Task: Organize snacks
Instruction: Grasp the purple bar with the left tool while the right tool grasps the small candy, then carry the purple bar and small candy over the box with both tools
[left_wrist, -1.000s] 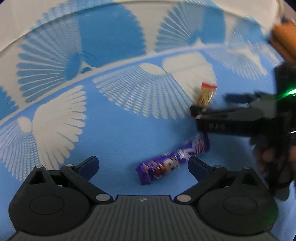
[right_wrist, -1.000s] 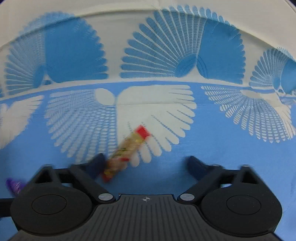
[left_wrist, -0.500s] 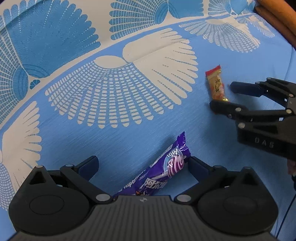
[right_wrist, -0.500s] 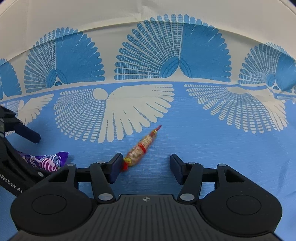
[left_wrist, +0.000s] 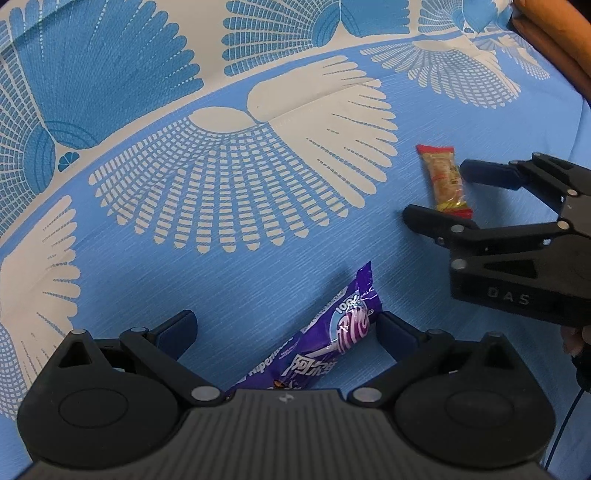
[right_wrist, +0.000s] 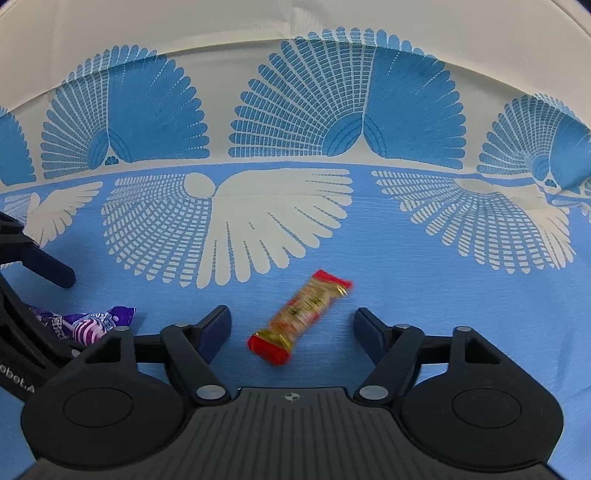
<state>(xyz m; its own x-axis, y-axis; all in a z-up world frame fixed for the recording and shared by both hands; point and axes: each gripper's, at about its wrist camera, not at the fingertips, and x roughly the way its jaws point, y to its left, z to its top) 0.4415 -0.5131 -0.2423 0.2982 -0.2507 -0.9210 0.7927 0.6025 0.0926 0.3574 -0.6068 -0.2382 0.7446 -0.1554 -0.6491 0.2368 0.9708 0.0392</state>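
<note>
A purple lollipop packet lies on the blue cloth between the fingers of my left gripper, close against the right finger. That gripper is open and points steeply down at it. A red-ended golden snack bar lies flat between the fingers of my right gripper; its jaws are opening and no pad touches the bar. In the left wrist view the right gripper straddles the same bar. The purple packet also shows at the left of the right wrist view.
A blue and white fan-patterned tablecloth covers the whole surface, with a white border at the far side. An orange-brown object sits at the far right corner. A person's hand holds the right gripper.
The left gripper dropped closer over the purple packet, then held still. The right gripper's fingers narrowed, then widened again; the snack bar shifted from beside its left finger to midway between them.
</note>
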